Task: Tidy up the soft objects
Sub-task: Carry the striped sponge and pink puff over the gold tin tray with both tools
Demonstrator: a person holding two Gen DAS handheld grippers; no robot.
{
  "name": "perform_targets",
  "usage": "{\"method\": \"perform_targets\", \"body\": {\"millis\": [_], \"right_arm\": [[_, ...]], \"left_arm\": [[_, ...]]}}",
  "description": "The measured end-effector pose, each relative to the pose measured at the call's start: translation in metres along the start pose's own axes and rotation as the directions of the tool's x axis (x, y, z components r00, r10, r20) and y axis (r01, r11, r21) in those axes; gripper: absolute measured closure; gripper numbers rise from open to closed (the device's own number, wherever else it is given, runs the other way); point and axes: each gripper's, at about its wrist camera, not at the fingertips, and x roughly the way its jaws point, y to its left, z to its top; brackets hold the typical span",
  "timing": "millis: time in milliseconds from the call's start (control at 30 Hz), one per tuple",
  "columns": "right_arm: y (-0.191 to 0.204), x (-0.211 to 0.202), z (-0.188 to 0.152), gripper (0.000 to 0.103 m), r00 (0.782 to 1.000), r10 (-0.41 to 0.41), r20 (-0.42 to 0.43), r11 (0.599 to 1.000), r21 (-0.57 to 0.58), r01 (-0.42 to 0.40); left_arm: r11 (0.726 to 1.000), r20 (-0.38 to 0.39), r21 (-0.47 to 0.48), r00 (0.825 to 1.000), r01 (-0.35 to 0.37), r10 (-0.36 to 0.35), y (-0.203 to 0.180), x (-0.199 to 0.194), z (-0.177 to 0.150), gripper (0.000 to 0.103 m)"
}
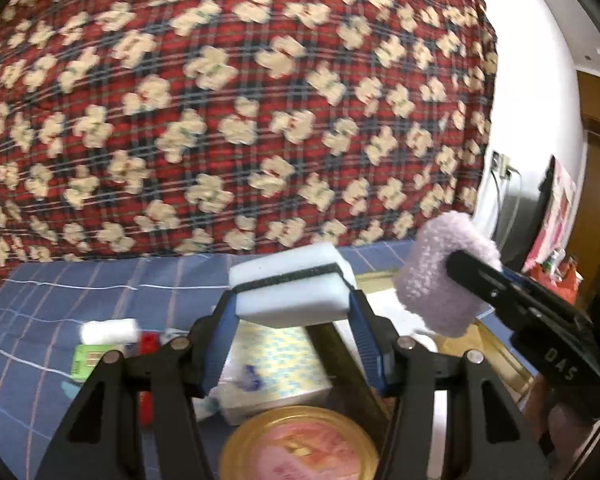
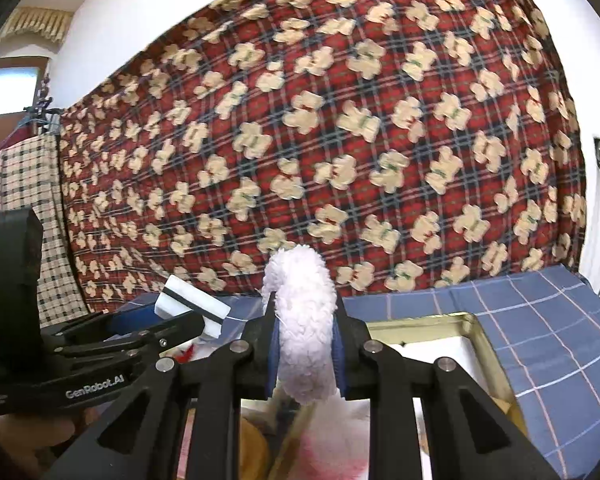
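Note:
My left gripper [image 1: 292, 304] is shut on a white sponge [image 1: 292, 284] with a dark middle layer, held up above the cluttered surface. To its right in the left wrist view, my right gripper [image 1: 458, 264] grips a fluffy pale lilac roll [image 1: 440, 276]. In the right wrist view the right gripper [image 2: 306, 336] squeezes that fluffy roll [image 2: 304, 320] between its blue pads. There the left gripper [image 2: 202, 320] with the sponge [image 2: 190, 306] shows at the left.
A red plaid blanket [image 1: 240, 100] with bear prints hangs behind. A blue checked cloth [image 2: 540, 320] covers the surface. A gold-rimmed box [image 2: 476, 332], a tissue pack [image 1: 276, 368], a round gold tin [image 1: 300, 448] and small packets [image 1: 108, 344] lie below.

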Motion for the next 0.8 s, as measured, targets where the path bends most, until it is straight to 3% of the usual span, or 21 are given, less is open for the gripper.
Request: {"method": "perform_targets", "body": {"millis": [300,800], "right_arm": [[-0.046,0.002,0.001,0.079,0.994,-0.086,-0.061,0.995,0.048,0.089],[-0.111,0.028,0.003,0.079,0.956,-0.151,-0.252,0.972,0.139,0.19]], "left_arm": [[0.993,-0.115,0.056,0.989,0.105,-0.098,-0.043,0.037,0.003,0.047],[0.987,-0.255,0.096,0.962,0.13,-0.102,-0.071,0.088,0.007,0.047]]}}
